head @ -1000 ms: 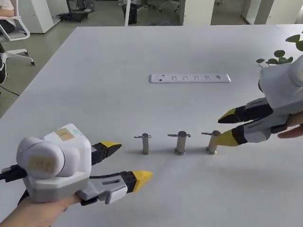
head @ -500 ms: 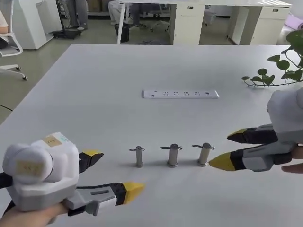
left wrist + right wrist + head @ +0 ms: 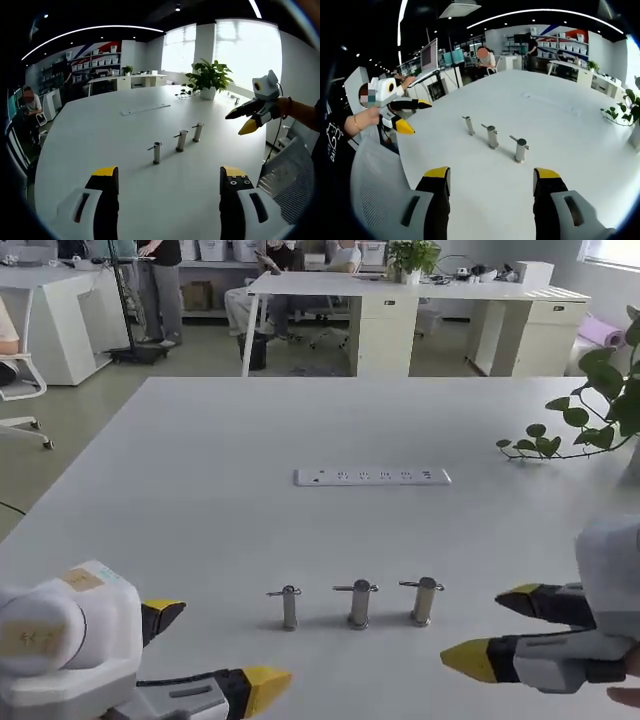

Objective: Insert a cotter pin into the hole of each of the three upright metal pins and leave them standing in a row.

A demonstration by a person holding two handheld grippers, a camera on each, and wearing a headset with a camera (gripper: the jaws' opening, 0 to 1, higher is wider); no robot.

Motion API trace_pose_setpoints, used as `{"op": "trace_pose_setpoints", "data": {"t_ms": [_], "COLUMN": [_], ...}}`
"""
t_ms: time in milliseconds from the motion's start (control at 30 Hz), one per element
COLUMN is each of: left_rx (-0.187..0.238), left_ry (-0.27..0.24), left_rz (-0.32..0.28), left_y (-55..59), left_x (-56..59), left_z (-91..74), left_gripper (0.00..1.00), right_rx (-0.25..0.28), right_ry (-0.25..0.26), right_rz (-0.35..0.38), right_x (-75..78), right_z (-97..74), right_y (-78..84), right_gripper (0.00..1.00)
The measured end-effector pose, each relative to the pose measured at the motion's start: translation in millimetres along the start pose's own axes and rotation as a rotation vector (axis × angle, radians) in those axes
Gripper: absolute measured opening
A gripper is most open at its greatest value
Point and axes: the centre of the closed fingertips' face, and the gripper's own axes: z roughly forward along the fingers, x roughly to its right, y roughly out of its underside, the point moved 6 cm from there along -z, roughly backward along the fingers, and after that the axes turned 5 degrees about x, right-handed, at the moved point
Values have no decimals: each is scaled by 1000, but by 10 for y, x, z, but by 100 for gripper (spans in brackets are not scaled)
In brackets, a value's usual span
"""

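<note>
1. Three metal pins stand upright in a row in the lower middle of the head view: the left pin, the middle pin and the right pin. They are near one another but apart.
2. A cotter pin runs crosswise through the top of each one, its end sticking out towards the frame's left.
3. They stand on a bare white worktop.
4. The left gripper is in the lower left corner. Its yellow-tipped jaws are spread wide with nothing between them, and it is clear of the left pin.
5. The right gripper is at the lower right. It is likewise released and empty, near the right pin but not touching it.
6. In the left gripper view the row runs diagonally across the centre, above that gripper's parted jaws. The right gripper view shows the same.
7. A white power strip lies flat beyond the row, at mid-frame.
8. A leafy plant reaches in at the right edge.
</note>
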Motion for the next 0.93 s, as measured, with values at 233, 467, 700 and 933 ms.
{"op": "trace_pose_setpoints", "data": {"t_ms": [233, 467, 700, 933], "left_rx": [9, -14, -8, -14], "left_ry": [-25, -20, -21, -17], "left_rz": [-16, -11, -12, -16], "left_y": [-35, -44, -68, -72], "left_x": [32, 56, 84, 117], "left_z": [-29, 44, 36, 50], "left_gripper": [86, 86, 86, 85], "right_rx": [7, 12, 12, -2], "right_ry": [32, 53, 67, 88], "right_rz": [3, 5, 51, 20], "right_x": [-15, -31, -53, -98], "right_z": [-46, -27, 4, 37], "right_y": [40, 70, 122, 135], "right_gripper": [68, 73, 77, 77]}}
